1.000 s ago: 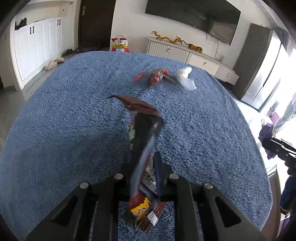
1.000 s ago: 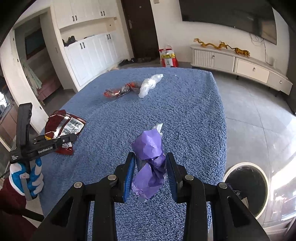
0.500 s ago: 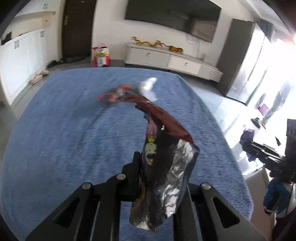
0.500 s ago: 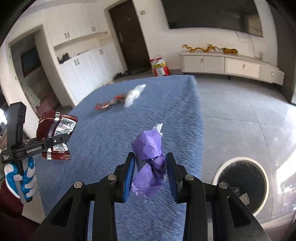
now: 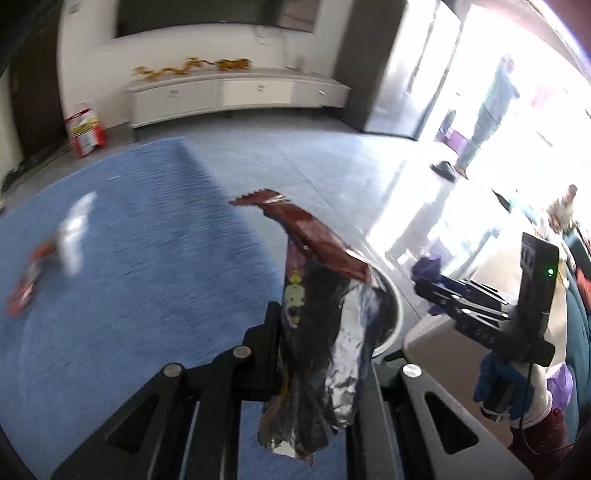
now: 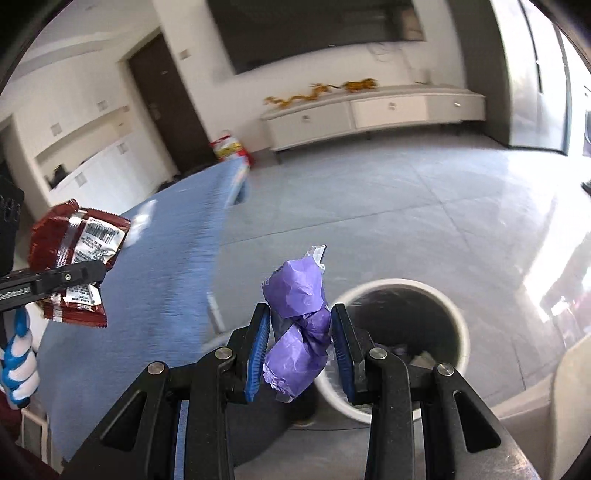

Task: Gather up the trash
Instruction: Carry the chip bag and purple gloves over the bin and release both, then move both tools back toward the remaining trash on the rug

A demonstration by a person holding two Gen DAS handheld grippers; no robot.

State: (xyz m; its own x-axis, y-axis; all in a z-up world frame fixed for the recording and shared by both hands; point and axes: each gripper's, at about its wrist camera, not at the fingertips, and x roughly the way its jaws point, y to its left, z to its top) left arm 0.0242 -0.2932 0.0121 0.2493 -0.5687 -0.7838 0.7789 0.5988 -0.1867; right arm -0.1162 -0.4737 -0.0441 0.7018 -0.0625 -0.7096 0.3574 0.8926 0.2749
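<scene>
Room with a pale grey tiled floor [image 6: 369, 206], a long white low cabinet [image 6: 373, 110] against the far wall bearing golden dragon figures [image 6: 317, 90], a dark wall-mounted screen [image 6: 314, 29] above it, and a dark door [image 6: 162, 110] to the left with a red and yellow bag [image 6: 231, 147] standing near it. A blue shaggy carpet [image 5: 129, 266] covers the table, its edge falling off toward the floor; on it, blurred, lie a white crumpled piece [image 5: 75, 232] and a red wrapper [image 5: 27, 280] just beside it. A round white-rimmed trash bin [image 6: 402, 347] with a dark interior stands on the floor beside the carpeted edge, some items visible inside. Left tool [image 5: 317, 354]: jaws nearly closed, pinching a dark red snack bag [image 5: 317, 314] with a serrated top edge and silver foil lining; in the right wrist view its back shows white panels with a barcode. The bag hangs above the carpet's edge, the bin rim just behind it. Right tool [image 6: 301, 347]: blue-padded jaws partly closed on a crumpled purple wrapper [image 6: 299, 321], twisted at the middle, with a white scrap at its top, held in the air just beside the bin's opening. A blue and white gloved hand [image 6: 18, 365] carries the left tool.
</scene>
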